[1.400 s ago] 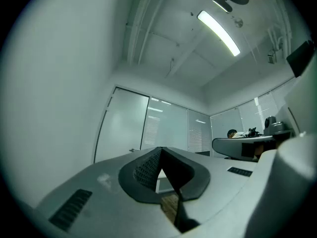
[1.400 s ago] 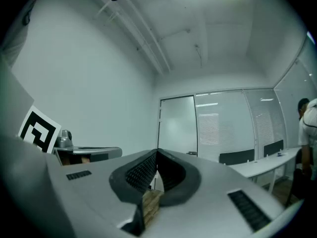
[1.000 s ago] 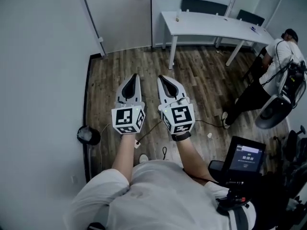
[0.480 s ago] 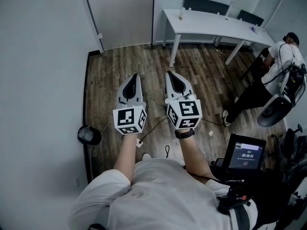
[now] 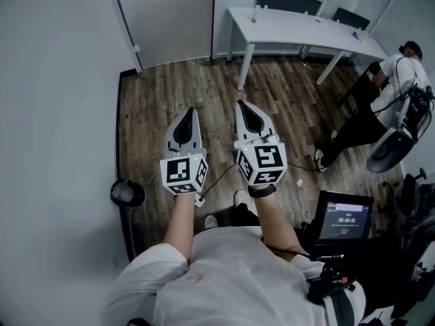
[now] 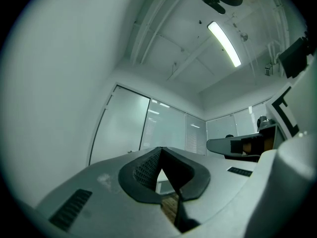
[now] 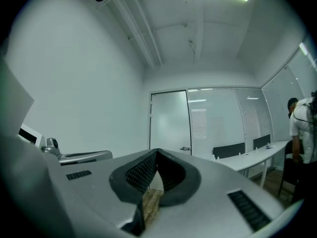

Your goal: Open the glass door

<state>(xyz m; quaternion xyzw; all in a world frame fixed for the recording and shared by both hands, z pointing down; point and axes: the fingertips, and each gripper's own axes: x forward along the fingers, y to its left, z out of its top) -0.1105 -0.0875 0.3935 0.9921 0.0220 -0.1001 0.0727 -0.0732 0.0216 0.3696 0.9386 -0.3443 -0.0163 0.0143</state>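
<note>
Left claw (image 5: pixel 190 110), right claw (image 5: pixel 240 104) both pinched together, empty. Glass door (image 5: pixel 173 19) top cut off.

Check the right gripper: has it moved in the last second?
Yes: the right gripper has shifted rightward, from left of the table leg to right of it.

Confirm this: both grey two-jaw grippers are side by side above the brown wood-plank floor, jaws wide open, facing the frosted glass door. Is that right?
No, the jaws are shut, not wide open, as each gripper view shows. The left gripper and right gripper are otherwise side by side above the brown wood-plank floor, facing the frosted glass door.
</note>
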